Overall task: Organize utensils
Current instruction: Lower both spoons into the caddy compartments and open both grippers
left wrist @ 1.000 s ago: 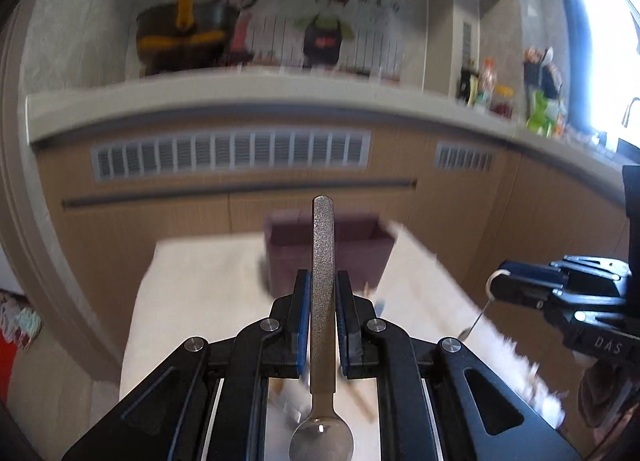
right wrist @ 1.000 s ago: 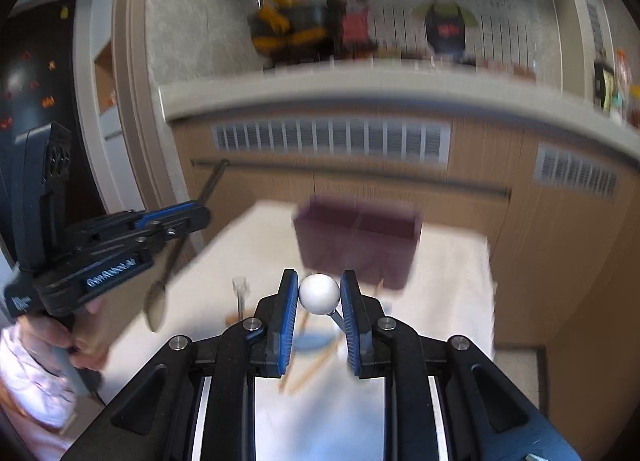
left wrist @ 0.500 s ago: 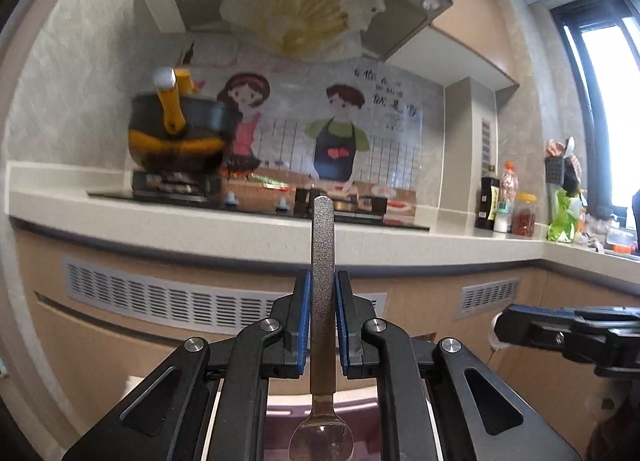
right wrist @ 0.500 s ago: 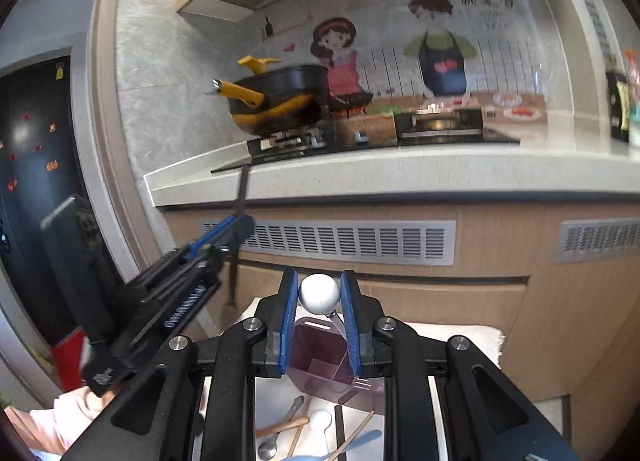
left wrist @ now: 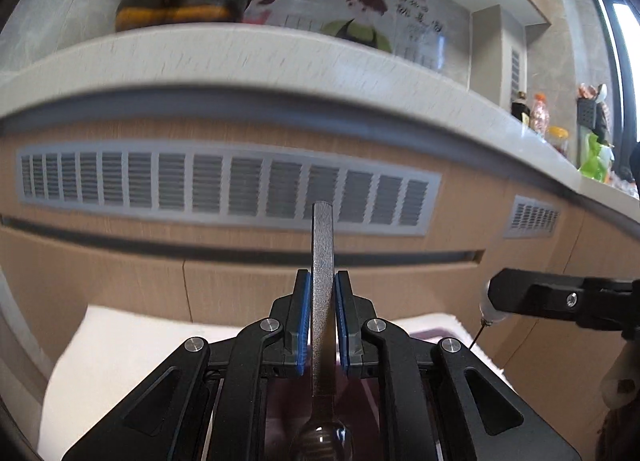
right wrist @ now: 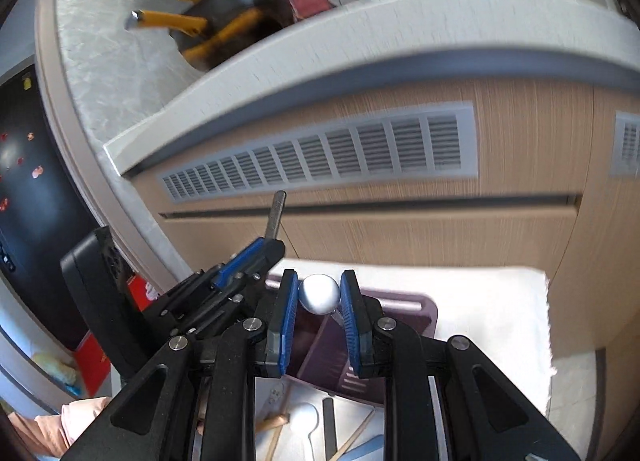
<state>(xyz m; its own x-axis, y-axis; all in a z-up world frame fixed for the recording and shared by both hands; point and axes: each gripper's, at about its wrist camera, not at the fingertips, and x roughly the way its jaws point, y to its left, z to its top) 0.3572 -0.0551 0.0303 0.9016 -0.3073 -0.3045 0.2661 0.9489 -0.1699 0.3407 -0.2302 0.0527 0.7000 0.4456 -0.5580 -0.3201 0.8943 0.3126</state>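
the left gripper (left wrist: pixel 323 321) is clamped on the handle of a metal spoon (left wrist: pixel 322 261), handle pointing up and bowl hanging below. the right gripper (right wrist: pixel 319 317) is closed on the round white knob of a thin utensil (right wrist: pixel 319 293). both are held above a purple organizer bin (right wrist: pixel 400 325) near the far edge of the white-covered worktop (right wrist: pixel 500 321), where more utensils (right wrist: pixel 308 421) lie at the near edge.

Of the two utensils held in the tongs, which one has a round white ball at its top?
The one in the right tongs: its ball-topped utensil has a round white knob between the pads, while the left tongs grip a flat-handled metal spoon.
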